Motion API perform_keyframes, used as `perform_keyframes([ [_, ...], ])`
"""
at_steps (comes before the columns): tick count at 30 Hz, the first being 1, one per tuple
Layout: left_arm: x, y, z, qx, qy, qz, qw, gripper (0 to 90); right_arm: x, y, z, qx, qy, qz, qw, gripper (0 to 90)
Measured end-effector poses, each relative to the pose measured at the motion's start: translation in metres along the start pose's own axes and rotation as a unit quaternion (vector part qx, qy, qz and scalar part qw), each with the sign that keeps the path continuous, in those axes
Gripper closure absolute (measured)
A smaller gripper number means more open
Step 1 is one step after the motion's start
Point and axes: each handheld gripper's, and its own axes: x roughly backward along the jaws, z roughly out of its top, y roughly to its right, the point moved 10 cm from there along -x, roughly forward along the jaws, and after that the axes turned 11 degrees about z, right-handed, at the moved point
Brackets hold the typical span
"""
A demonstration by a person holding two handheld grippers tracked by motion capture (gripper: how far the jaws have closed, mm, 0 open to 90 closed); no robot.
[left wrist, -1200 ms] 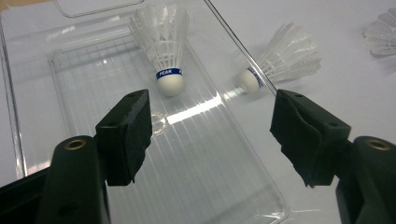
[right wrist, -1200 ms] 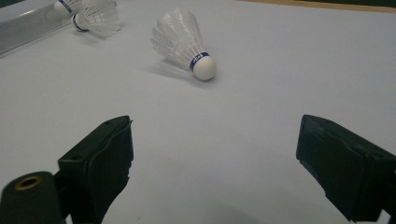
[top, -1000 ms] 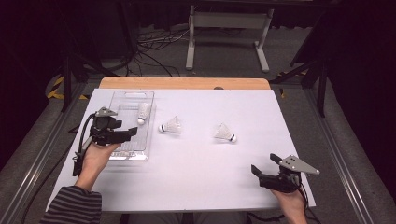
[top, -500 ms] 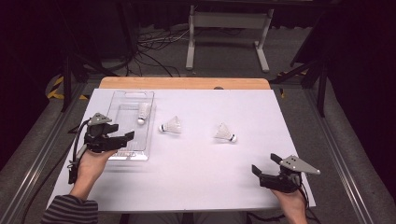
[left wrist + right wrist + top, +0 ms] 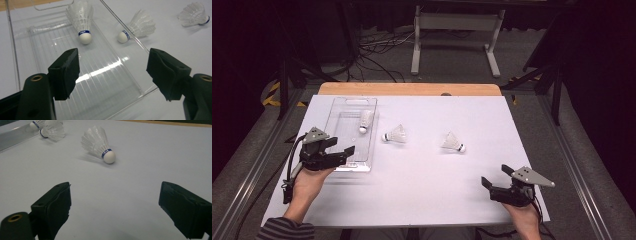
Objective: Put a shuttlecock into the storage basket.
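Observation:
A clear plastic tray (image 5: 343,145) (image 5: 30,42) lies at the table's left, with one white shuttlecock (image 5: 365,121) (image 5: 82,21) inside near its far right corner. A second shuttlecock (image 5: 395,135) (image 5: 137,27) (image 5: 51,131) lies on the white table just right of the tray. The third shuttlecock (image 5: 453,143) (image 5: 194,15) (image 5: 98,143) lies farther right. My left gripper (image 5: 339,149) (image 5: 112,72) hovers open over the tray's near end, holding nothing. Low at the table's front right, my right gripper (image 5: 496,176) (image 5: 115,207) stands open and empty, well short of the third shuttlecock.
The white table top (image 5: 437,185) ends in a wooden strip (image 5: 412,89) at the far edge. Beyond it stand a metal stand (image 5: 454,30) and cables on a dark floor. Rails run along both sides of the table.
My left gripper has drawn back toward the near left, from the tray's middle to its near end. The right gripper and the shuttlecocks have stayed put.

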Motion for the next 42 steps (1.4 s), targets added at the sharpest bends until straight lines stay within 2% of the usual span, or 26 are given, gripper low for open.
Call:
perform_keyframes([
  [4, 0.004, 0.000, -0.003, 0.005, 0.005, -0.005, 1.0000, 27.2, 0.000, 0.000, 0.000, 0.000, 0.000, 0.000, 1.0000, 11.5],
  [9, 0.007, -0.002, -0.007, 0.009, 0.011, 0.000, 0.9999, 27.1, 0.001, 0.000, 0.000, 0.000, 0.001, 0.001, 1.0000, 11.5],
  [31, 0.025, -0.003, -0.024, 0.015, 0.038, 0.001, 0.9992, 25.8, 0.001, 0.000, 0.001, -0.002, 0.004, -0.001, 1.0000, 11.5],
  [42, 0.031, -0.009, -0.035, 0.033, 0.053, 0.006, 0.9981, 25.4, 0.001, 0.000, 0.001, 0.000, 0.005, -0.001, 1.0000, 11.4],
])
